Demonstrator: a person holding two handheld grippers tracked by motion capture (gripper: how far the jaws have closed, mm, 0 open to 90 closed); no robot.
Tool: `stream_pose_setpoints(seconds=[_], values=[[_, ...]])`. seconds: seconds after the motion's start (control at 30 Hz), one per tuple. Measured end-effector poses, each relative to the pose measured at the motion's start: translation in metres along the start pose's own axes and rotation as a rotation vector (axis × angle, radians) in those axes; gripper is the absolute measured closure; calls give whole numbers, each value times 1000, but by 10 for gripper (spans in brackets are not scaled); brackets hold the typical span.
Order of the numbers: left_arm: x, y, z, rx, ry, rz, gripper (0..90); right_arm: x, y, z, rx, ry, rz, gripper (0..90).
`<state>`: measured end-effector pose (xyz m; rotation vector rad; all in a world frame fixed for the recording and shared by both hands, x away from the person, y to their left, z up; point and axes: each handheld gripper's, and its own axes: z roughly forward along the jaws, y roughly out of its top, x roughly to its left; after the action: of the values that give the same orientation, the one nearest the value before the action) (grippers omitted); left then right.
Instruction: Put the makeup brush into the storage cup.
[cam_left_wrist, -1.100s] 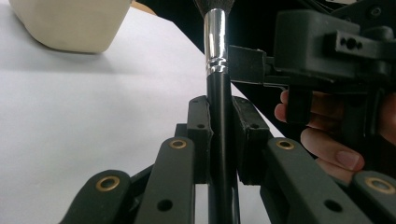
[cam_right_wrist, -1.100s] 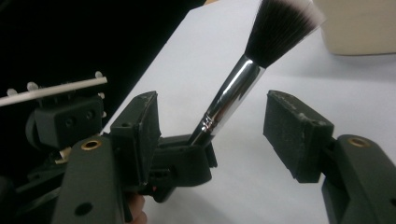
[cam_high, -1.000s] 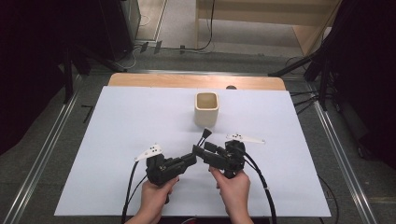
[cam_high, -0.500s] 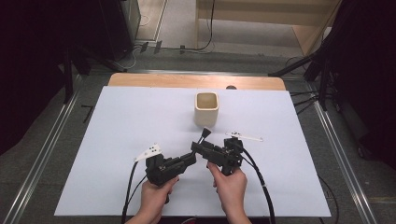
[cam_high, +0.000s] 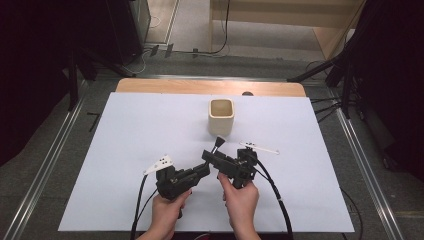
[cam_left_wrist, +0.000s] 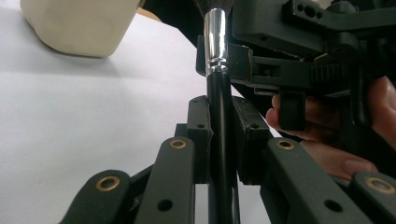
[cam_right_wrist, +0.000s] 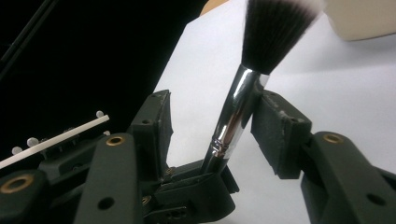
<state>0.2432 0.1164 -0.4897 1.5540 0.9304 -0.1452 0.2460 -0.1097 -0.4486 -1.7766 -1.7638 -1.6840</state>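
White sheet (cam_high: 125, 150) covering a wooden table (cam_high: 165, 86) with metal rails (cam_high: 50, 150) left and right; grey floor (cam_high: 190, 30) beyond; pale wooden furniture (cam_high: 300, 20) far right; black drapes (cam_high: 30, 75) on both sides

Wooden table (cam_high: 150, 86) under a white sheet (cam_high: 125, 135); on that sheet, a cream square-mouthed cup (cam_high: 221, 116), standing upright just beyond the right claw (cam_high: 212, 156).

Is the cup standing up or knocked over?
Standing up. The cup sits on its base on the table, open mouth facing upward.
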Motion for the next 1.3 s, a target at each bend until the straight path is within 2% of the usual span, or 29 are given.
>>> stream_pose_setpoints(seconds=[0.07, 0.27, 0.53, 0.77, 1.2, 1.3], values=[[0, 0, 0, -3, 1, 1, 792, 0, -1, 0, -7, 0, 8, 502], [1, -2, 0, -16, -14, -30, 792, -2, -2, 1, -14, -2, 27, 527], [1, -3, 0, -22, -15, -34, 792, -4, -3, 5, -4, 2, 40, 645], [0, -4, 0, -27, -36, -41, 792, -7, -4, 7, 6, 6, 42, 729], [2, -5, 1, -28, -54, -51, 792, -8, -3, 6, 18, 21, 73, 755], [2, -5, 2, -27, -57, -52, 792, -7, -3, 6, 11, 18, 61, 756]])
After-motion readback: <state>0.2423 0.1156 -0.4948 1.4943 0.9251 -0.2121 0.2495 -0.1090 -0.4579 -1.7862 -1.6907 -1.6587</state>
